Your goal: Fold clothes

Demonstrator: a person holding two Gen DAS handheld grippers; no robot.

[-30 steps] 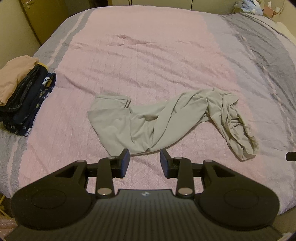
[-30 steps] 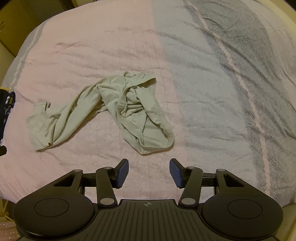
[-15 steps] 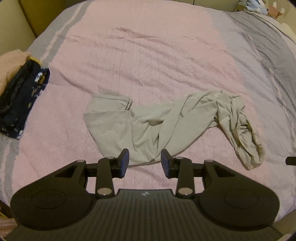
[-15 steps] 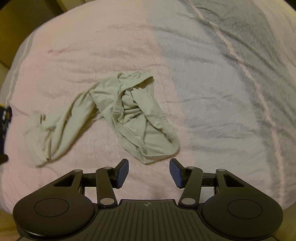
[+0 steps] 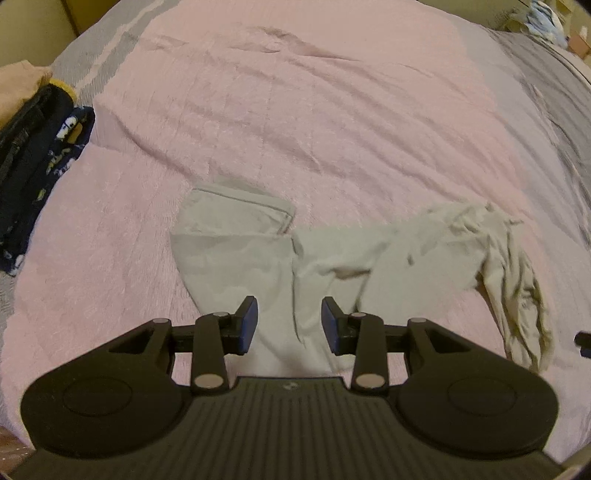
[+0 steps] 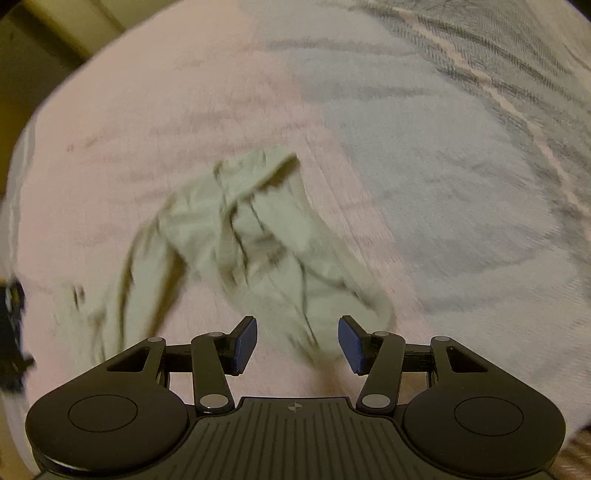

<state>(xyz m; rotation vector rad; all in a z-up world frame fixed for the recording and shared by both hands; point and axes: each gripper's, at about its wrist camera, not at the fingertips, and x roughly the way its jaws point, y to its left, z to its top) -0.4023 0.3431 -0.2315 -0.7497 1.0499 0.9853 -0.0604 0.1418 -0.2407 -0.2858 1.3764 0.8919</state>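
Crumpled pale grey-green trousers (image 5: 332, 258) lie across the pink part of the bedspread (image 5: 295, 110). Their leg ends are in the left wrist view; the twisted waistband end (image 6: 266, 236) fills the blurred right wrist view. My left gripper (image 5: 289, 321) hangs open just above the leg ends, with cloth seen between its blue pads but not pinched. Over the near edge of the waistband, my right gripper (image 6: 297, 341) stands open and wide, nothing pressed between its pads.
A stack of folded clothes (image 5: 33, 155), dark blue print under a peach piece, sits at the bed's left edge. Grey striped bedspread (image 6: 461, 166) runs along the right. Clutter (image 5: 546, 22) lies beyond the far right corner.
Both grippers have come down and closer to the trousers: the left now over the leg ends, the right over the waistband. The right view has rolled and blurred. The trousers have not moved.
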